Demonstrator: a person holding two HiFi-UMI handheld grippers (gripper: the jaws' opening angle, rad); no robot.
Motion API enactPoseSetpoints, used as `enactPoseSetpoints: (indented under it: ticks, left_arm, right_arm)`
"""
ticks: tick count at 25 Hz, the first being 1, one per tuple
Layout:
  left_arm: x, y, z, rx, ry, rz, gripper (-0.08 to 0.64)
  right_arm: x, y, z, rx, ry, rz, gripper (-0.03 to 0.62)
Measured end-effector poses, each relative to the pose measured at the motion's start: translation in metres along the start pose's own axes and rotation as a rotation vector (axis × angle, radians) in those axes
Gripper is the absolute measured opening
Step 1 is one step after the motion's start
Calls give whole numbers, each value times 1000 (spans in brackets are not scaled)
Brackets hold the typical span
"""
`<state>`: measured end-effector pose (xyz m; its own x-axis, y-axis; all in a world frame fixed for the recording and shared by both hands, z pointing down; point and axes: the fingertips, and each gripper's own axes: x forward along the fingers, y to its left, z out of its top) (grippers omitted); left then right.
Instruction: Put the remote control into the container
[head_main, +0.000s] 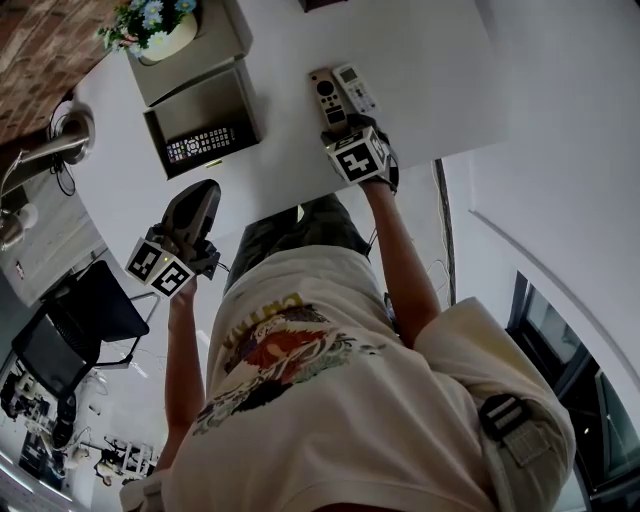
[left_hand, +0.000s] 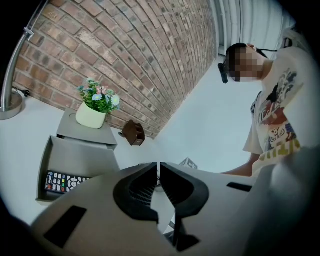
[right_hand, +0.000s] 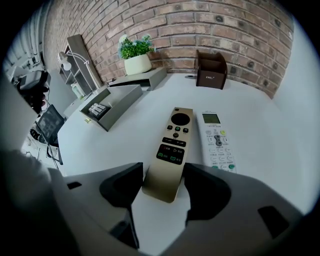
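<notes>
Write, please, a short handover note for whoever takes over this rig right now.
Left claw: shut, empty.
Right claw: open, jaws either side of the gold remote's near end, not gripping.
On the table: gold remote and white remote side by side; the grey container holds a black remote.
Done: black remote is in.
To do: close on the gold remote, carry it to the grey container, then probably the white remote.
</notes>
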<state>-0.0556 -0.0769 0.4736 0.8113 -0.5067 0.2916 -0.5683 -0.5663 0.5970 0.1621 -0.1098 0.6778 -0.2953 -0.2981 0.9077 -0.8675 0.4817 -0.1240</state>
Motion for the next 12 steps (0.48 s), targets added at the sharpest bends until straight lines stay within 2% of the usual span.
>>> enactPoseSetpoints:
  ticks: [6,12]
  left_arm:
    - [5,-3,-2,-6,-7,26,6]
    - [18,-11,-3,0,-26,44,6]
  right_arm:
    - [3,-2,-1,-18,30,-20,246]
    - [7,-8,1,18,29,-24,243]
